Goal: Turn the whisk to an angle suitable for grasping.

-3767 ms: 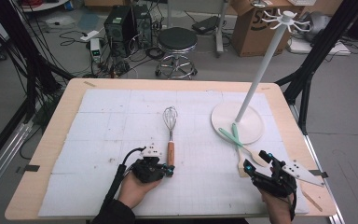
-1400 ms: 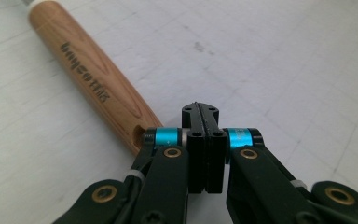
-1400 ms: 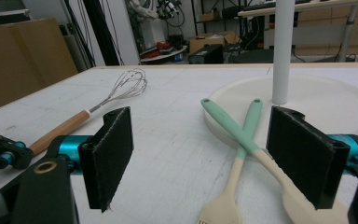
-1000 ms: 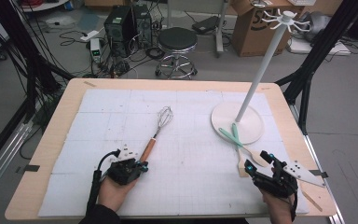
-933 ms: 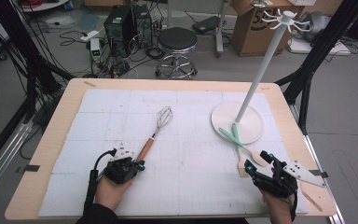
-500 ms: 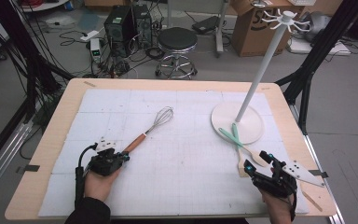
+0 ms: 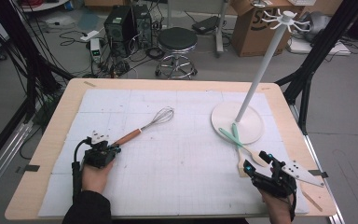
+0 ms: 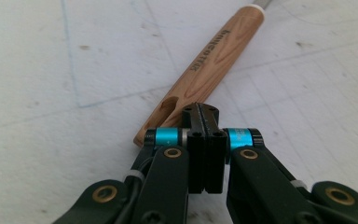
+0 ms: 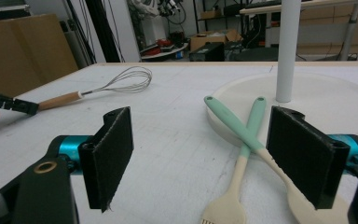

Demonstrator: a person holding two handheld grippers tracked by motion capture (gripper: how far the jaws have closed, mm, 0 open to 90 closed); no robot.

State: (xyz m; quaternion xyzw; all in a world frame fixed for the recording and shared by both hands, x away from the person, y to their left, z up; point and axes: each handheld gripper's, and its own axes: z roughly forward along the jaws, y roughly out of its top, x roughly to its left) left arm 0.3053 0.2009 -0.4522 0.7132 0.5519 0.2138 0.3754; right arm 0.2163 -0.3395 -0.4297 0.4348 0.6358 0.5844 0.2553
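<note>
This is a lab or workshop set up for recording, not a home kitchen. A plywood table [image 7: 65, 116] topped with a white gridded mat [image 7: 186, 154] stands on a bare grey floor. Beyond it, in the upper middle of the high view, a black round stool [image 7: 177, 42] sits among loose cables, a power strip [image 7: 94, 46] and dark computer cases [image 7: 121, 23]. A cardboard box [image 7: 254, 25] rests at the upper right, and black frame struts [image 7: 28, 51] cross both upper corners. The right gripper view shows more boxes and equipment shelves along its top edge.
</note>
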